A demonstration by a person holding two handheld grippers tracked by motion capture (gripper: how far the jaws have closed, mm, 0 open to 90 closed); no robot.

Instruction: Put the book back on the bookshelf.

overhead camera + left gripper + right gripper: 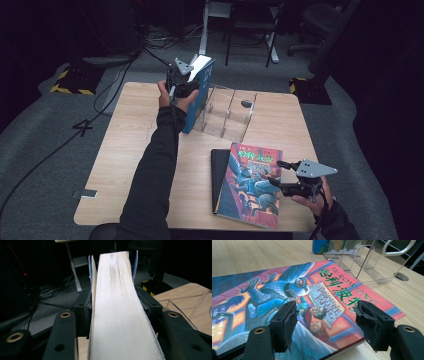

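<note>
- The left gripper (183, 80) sits at the far left edge of the wooden table (125, 150), its black jaws on either side of a thick blue-covered book (202, 95) that stands upright against the left end of a clear acrylic rack (230, 112).
- In the left gripper view the book's (120, 310) cream page block runs between the two jaws, the paper edge finely ridged and matte; the left pad stands just off the thin loose cover, so the hold looks slack and half wide.
- The rack is see-through plastic with upright dividers and rounded corners.
- The right gripper (280, 174) hovers at the near right, jaws parted with nothing between them, over a glossy paperback (252, 182) lying flat.
- The paperback's cover (312, 302) is red and blue with green characters and a feathered creature; it lies partly on top of a flat black book (218, 170).
- The right gripper's foam pads (372, 320) look rough and chipped.
</note>
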